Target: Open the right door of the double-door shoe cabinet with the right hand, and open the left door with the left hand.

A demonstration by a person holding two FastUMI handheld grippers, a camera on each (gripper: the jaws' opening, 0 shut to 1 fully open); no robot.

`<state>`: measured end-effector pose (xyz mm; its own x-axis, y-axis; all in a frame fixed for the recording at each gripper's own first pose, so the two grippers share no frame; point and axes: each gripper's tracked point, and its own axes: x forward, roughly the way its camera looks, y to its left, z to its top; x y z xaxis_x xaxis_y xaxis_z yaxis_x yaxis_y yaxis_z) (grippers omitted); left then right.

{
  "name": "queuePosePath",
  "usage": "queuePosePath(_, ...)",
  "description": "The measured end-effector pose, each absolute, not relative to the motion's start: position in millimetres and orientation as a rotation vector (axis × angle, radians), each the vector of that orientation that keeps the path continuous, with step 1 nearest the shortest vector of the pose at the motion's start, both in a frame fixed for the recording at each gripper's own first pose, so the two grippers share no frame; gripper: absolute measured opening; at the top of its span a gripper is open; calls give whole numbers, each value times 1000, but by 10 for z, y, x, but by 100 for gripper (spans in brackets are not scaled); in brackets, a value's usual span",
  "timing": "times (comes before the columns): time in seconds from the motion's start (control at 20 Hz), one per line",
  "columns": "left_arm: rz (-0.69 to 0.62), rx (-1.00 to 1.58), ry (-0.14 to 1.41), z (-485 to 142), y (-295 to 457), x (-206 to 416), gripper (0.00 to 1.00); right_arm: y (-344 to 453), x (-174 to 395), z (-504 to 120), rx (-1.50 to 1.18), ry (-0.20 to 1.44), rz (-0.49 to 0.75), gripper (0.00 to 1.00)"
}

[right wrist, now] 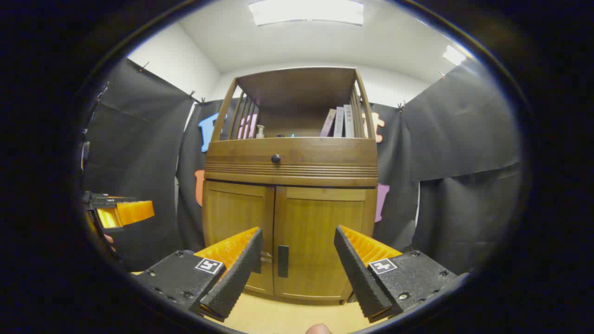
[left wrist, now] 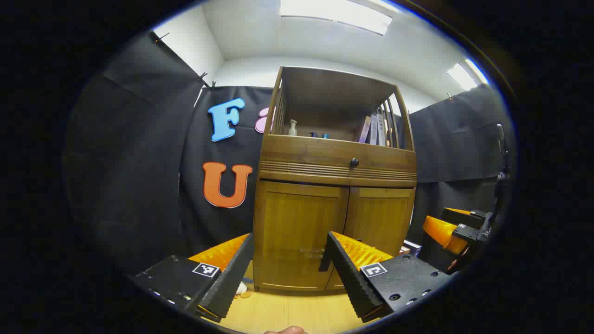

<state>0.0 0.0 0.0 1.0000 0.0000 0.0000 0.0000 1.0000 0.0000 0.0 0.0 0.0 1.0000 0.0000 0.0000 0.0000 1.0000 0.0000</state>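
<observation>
1. Left gripper view: the left gripper (left wrist: 287,273) has its fingers spread apart, holding nothing, short of the shoe cabinet (left wrist: 334,185).
2. Its left door (left wrist: 300,234) sits closed beside the closed right door (left wrist: 380,222).
3. Right gripper view: the right gripper (right wrist: 297,269) is likewise spread and empty, short of the cabinet, framing the right door's dark handle (right wrist: 283,261).
4. Books (right wrist: 338,121) and a pump bottle (right wrist: 260,131) stand on the cabinet's open top shelf, above a drawer knob (right wrist: 275,158).

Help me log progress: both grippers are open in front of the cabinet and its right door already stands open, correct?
Not quite. The right door is shut, as is the left door, per the right gripper view. Both the right gripper and left gripper are open.
</observation>
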Motion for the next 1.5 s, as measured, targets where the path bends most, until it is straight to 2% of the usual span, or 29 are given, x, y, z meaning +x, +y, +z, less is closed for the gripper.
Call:
queuePosePath(0.05, 7, 9, -18, 24, 13, 1, 95, 9, 2, 6, 0, -5, 5, 99)
queuePosePath(0.35, 22, 78, -30, 23, 76, -68, 95, 155, 33, -24, 13, 3, 46, 99)
queuePosePath(0.4, 23, 75, -36, 27, 84, -80, 100, 144, 43, -26, 15, 8, 41, 100)
queuePosePath(0.45, 23, 66, -37, 23, 91, -95, 95, 129, 52, -38, 18, 12, 35, 99)
queuePosePath(0.5, 22, 58, -32, 7, 99, -95, 95, 125, 61, -38, 23, 13, 31, 99)
queuePosePath(0.55, 24, 55, -30, -6, 119, -103, 100, 121, 70, -46, 30, 15, 28, 99)
queuePosePath(0.7, 32, 56, -32, -2, 166, -112, 100, 106, 111, -80, 34, 35, 16, 99)
queuePosePath(0.75, 35, 59, -32, -8, 168, -111, 95, 117, 125, -81, 35, 36, 16, 100)
queuePosePath(0.8, 41, 66, -33, -12, 174, -116, 100, 113, 133, -91, 32, 40, 11, 99)
queuePosePath(0.95, 55, 93, -30, -51, 216, -154, 100, 122, 187, -170, 23, 61, 13, 99)
queuePosePath(1.0, 57, 95, -32, -54, 226, -166, 95, 118, 209, -190, 22, 66, 16, 99)
queuePosePath(1.05, 60, 96, -34, -52, 233, -179, 95, 119, 214, -224, 21, 72, 22, 99)
queuePosePath(1.5, 109, 113, -12, -199, 487, -292, 95, 308, 894, -848, 47, 180, 46, 100)
